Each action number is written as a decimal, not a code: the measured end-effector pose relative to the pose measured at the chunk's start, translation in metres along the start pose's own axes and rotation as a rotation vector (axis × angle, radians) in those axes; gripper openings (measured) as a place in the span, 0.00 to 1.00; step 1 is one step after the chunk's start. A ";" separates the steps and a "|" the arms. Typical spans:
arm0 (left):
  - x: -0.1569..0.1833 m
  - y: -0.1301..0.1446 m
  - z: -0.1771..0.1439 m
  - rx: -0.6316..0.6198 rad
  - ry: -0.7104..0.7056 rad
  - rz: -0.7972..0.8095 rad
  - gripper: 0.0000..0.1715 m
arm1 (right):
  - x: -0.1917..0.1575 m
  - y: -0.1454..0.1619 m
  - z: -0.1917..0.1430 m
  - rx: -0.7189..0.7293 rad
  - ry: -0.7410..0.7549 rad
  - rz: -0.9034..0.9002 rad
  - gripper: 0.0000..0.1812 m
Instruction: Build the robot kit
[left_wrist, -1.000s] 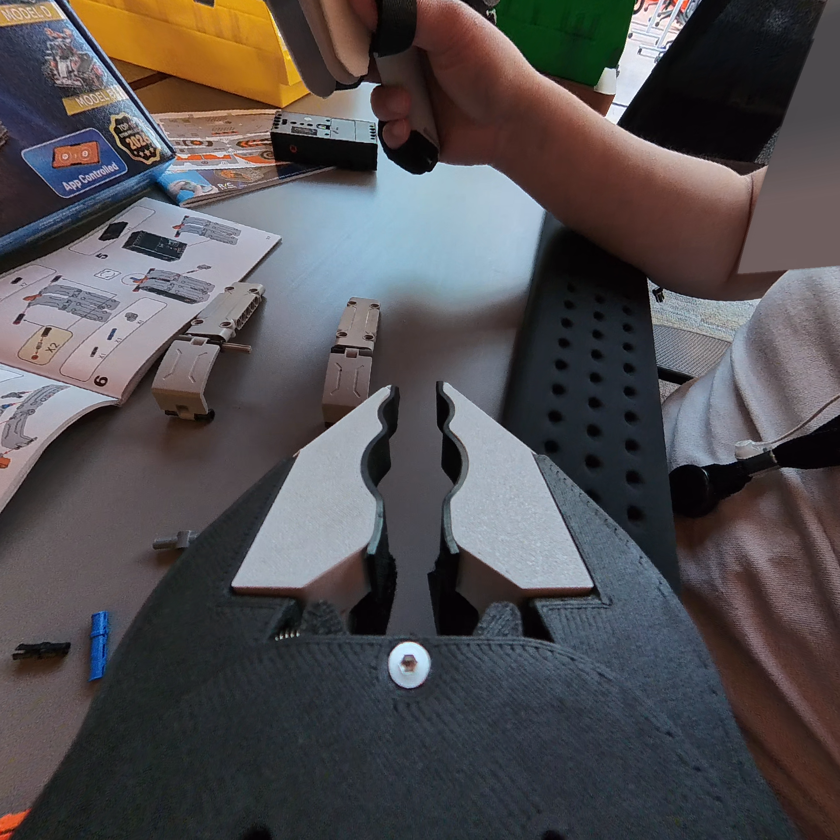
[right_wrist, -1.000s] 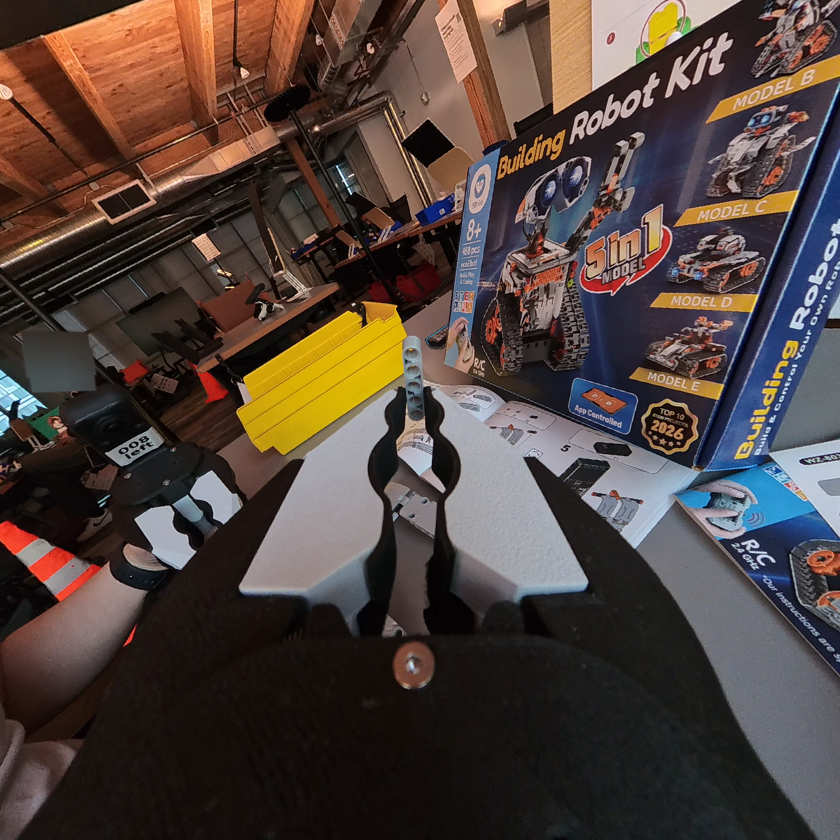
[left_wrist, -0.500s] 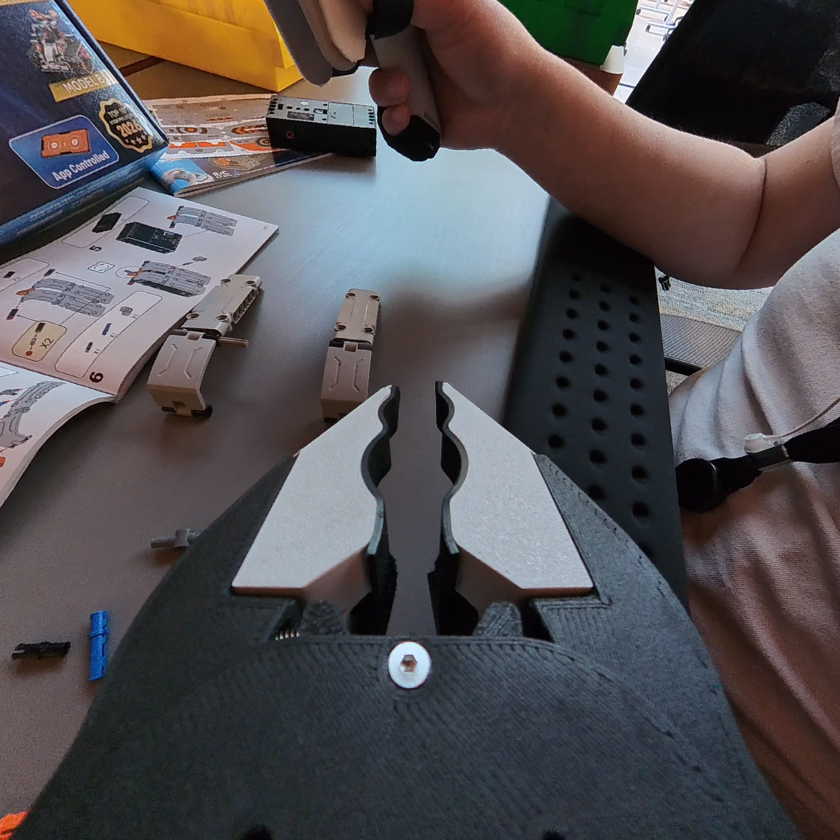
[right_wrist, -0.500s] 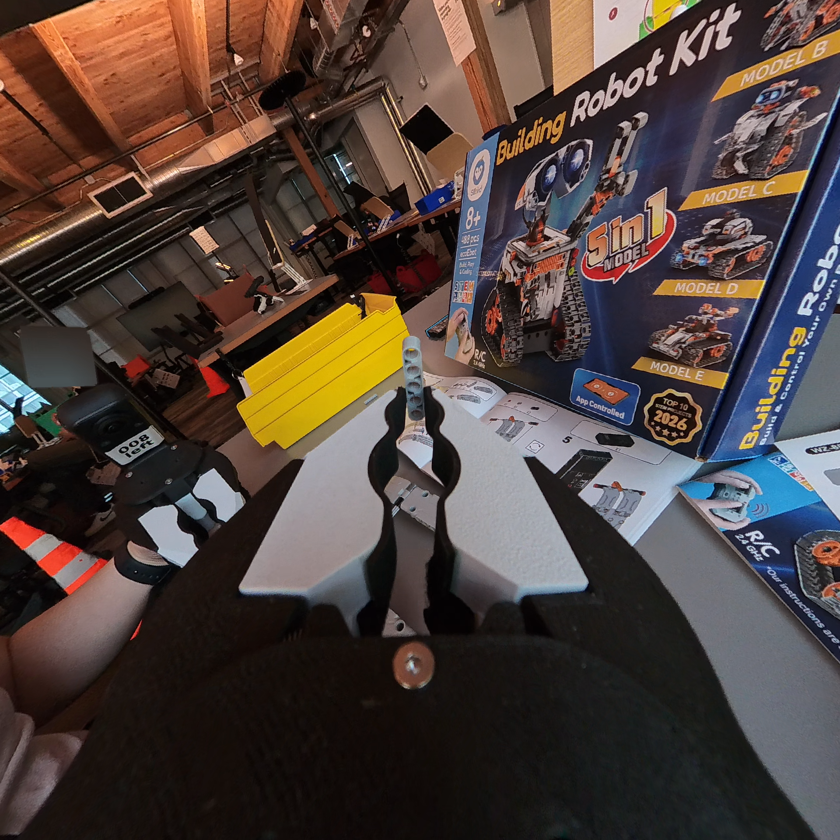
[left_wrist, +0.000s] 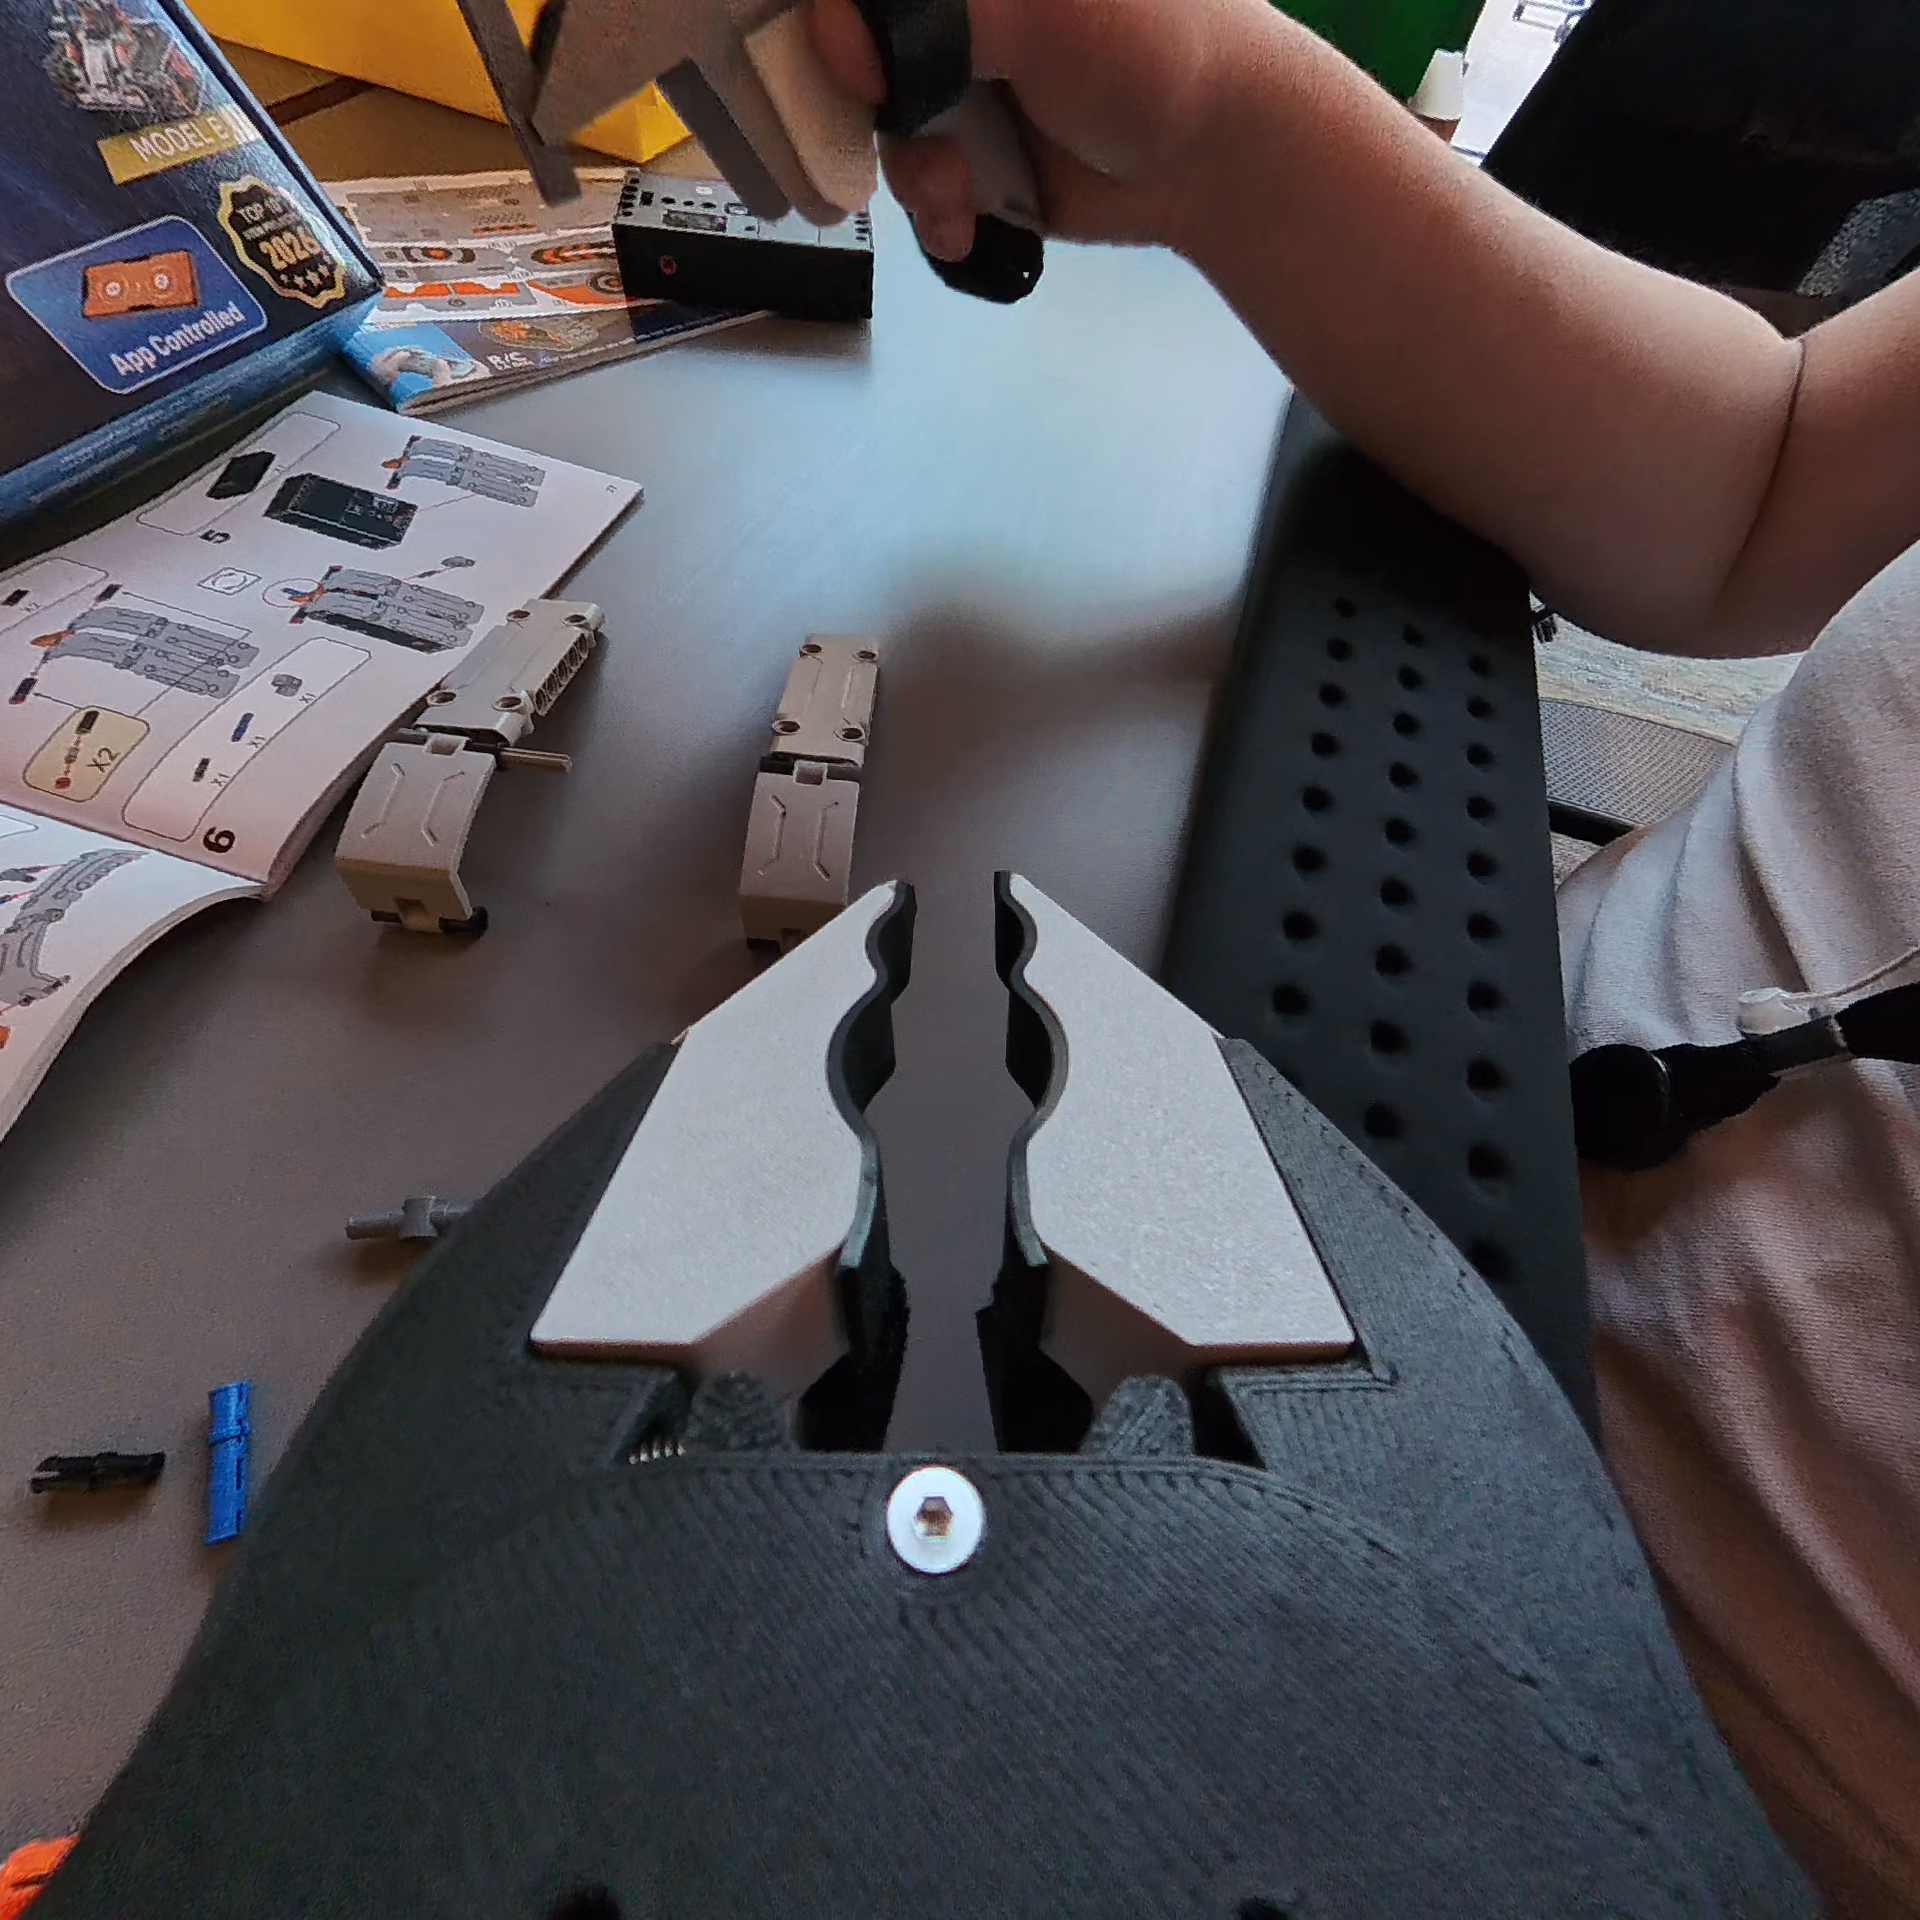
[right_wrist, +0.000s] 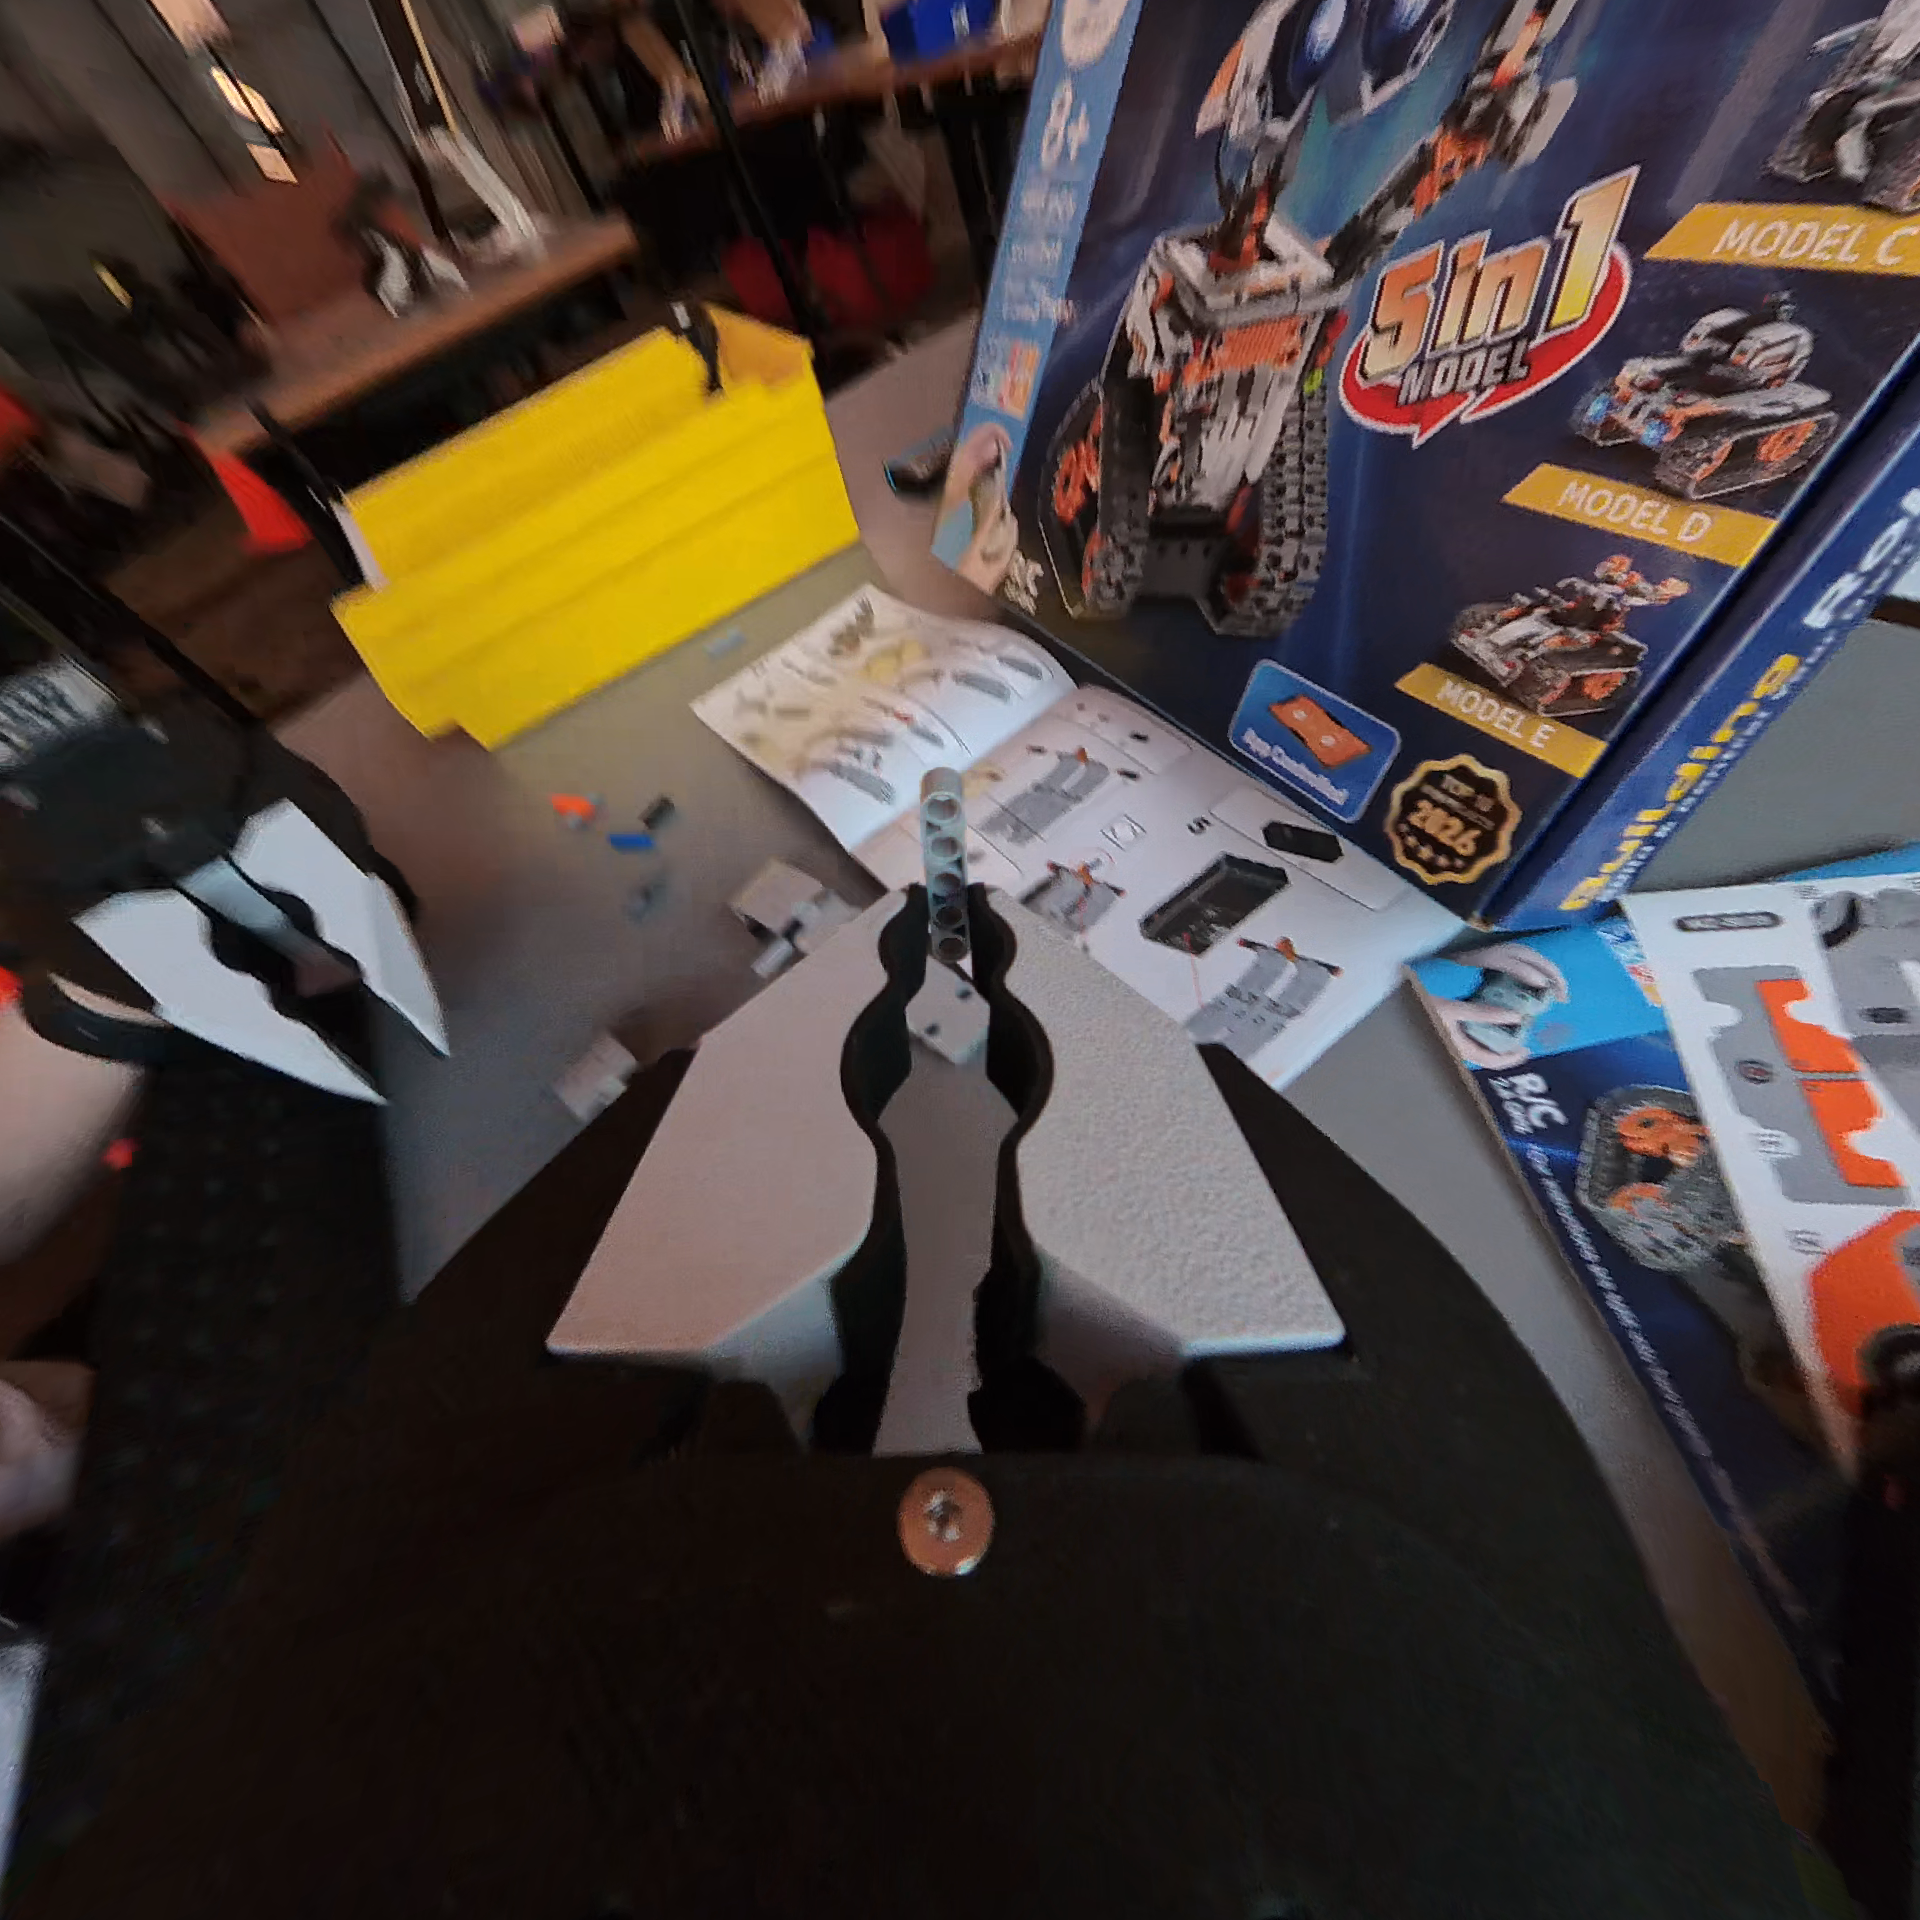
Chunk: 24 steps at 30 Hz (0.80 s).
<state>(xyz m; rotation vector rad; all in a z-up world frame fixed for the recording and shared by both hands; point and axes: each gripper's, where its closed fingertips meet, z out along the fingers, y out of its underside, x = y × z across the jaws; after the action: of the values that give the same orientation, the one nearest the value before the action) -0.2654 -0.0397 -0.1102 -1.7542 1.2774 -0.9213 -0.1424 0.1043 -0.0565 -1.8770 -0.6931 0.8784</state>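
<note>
i am pinching a light, stiff grey holed beam (right_wrist: 943, 868) by its lower end in my right tongs (right_wrist: 948, 914), while my left tongs (left_wrist: 951, 894) are hanging slightly parted and empty near the right grey block (left_wrist: 810, 790).

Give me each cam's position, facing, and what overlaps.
Left wrist view: on the left hand-held gripper, jaws slightly apart and empty, tilted down at the dark table; nearest is a grey hinged brick assembly; the person's right hand and forearm show.
Right wrist view: on the right hand-held gripper, shut on a grey holed beam, facing the robot kit box; the left hand-held gripper shows at left.
Shared: open instruction booklet, yellow bins, box.
</note>
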 end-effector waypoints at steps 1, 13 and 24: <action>-0.001 0.000 0.000 -0.001 -0.003 -0.002 0.08 | 0.002 0.007 0.001 -0.054 0.028 -0.063 0.03; -0.022 -0.015 -0.016 0.114 -0.097 -0.072 0.11 | -0.158 0.068 0.042 -0.192 -0.346 -0.936 0.04; -0.051 -0.033 -0.051 0.334 -0.129 -0.268 0.09 | -0.175 0.125 0.044 -0.518 -0.439 -0.871 0.04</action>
<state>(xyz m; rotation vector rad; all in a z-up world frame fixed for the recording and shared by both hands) -0.3088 0.0083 -0.0638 -1.7068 0.7664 -1.0826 -0.2677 -0.0586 -0.1336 -1.5219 -1.9684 0.5413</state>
